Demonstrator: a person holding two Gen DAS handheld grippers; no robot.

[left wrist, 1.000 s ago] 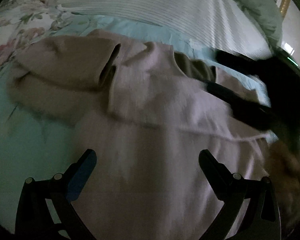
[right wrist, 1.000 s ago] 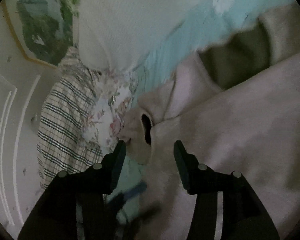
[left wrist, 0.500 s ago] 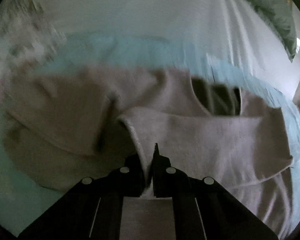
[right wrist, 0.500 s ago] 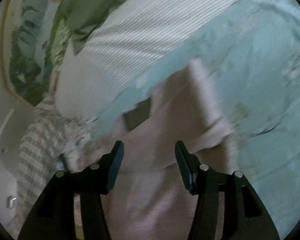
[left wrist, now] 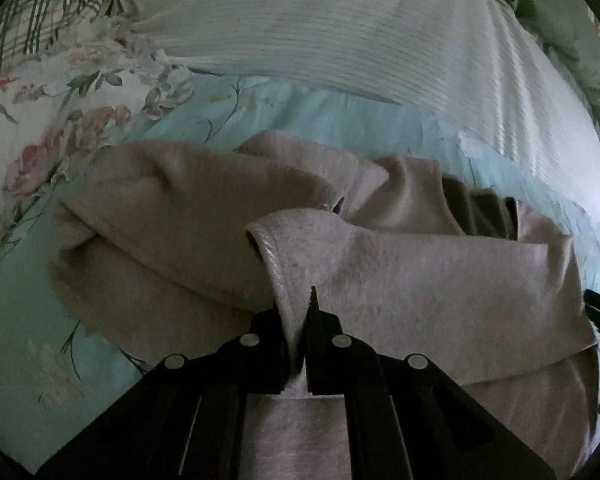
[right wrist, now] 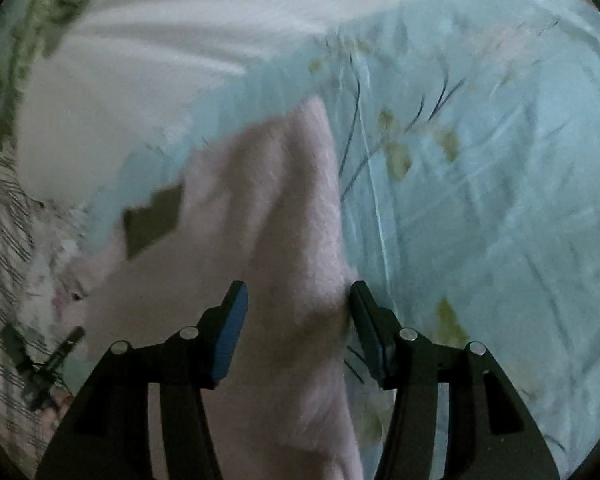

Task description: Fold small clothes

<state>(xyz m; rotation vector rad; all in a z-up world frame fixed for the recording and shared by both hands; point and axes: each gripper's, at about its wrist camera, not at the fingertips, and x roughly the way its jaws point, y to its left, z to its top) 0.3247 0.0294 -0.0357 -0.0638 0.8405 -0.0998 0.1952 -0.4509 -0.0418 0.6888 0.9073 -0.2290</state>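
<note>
Left gripper (left wrist: 296, 312) went from wide apart to clamped on the hem of the pale pink fleece sweatshirt (left wrist: 400, 272). Right gripper (right wrist: 296, 304) swung over to its far edge; jaws just closing around a fabric ridge, not pinching yet. Sweatshirt lies on the turquoise floral bedsheet (right wrist: 480, 160), white ribbed pillow (left wrist: 340, 32) beyond. Likely both edges get lifted for a fold.

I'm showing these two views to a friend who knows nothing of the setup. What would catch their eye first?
The pale pink sweater sprawled across the middle of the teal floral bedsheet. Next, the left gripper, low in its view, shut on the sweater's folded edge. The right gripper straddles another part of the sweater, its jaws just closing.
</note>
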